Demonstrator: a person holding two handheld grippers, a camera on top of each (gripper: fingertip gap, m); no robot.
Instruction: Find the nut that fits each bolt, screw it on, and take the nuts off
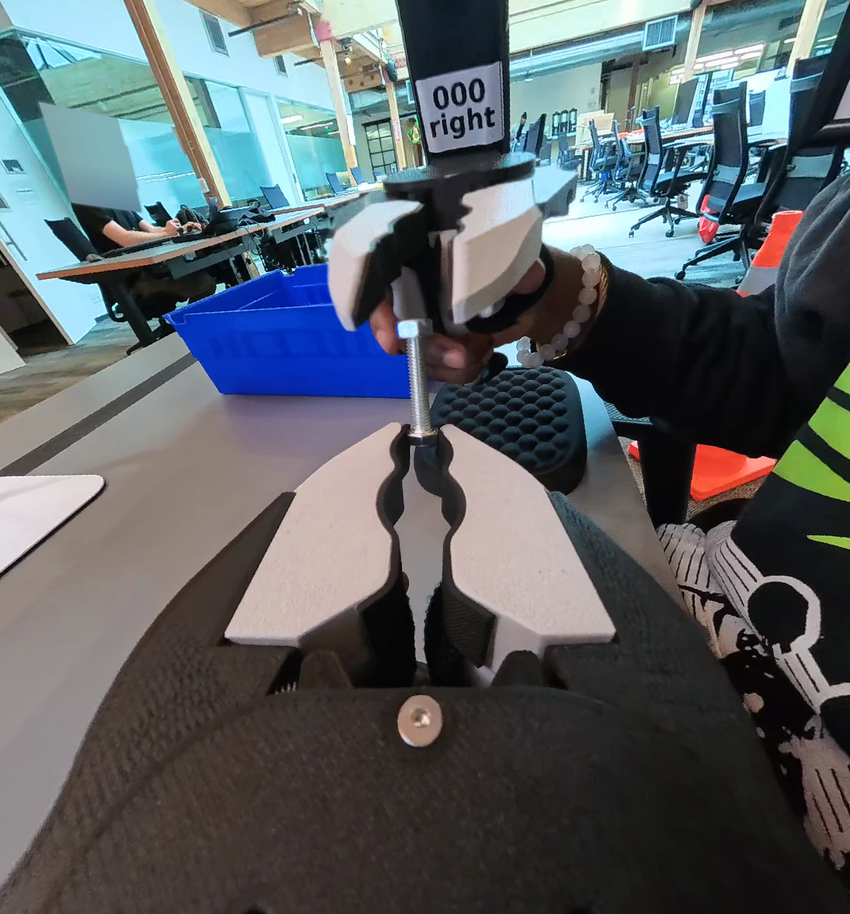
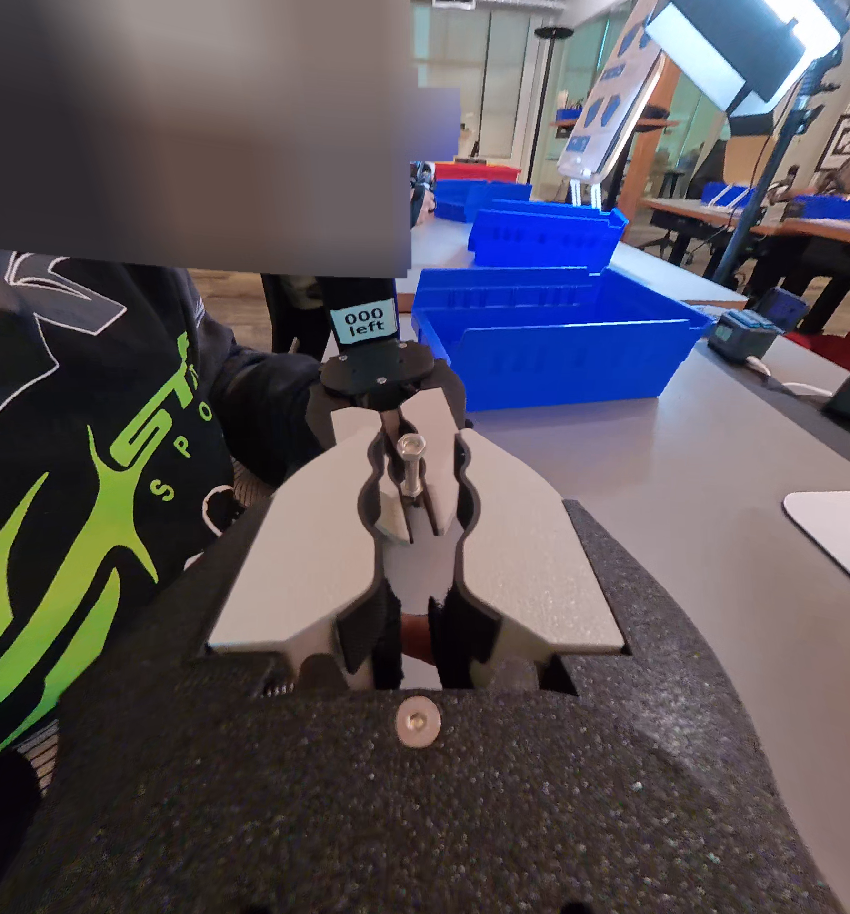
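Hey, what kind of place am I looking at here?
Most likely an open-plan office used as a work area: rows of desks with black office chairs, glass-walled rooms, and blue parts bins on the grey table.

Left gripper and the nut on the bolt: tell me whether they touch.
Touching. In the left wrist view the left gripper has its fingertips closed against the nut at the lower end of the bolt, with no gap showing.
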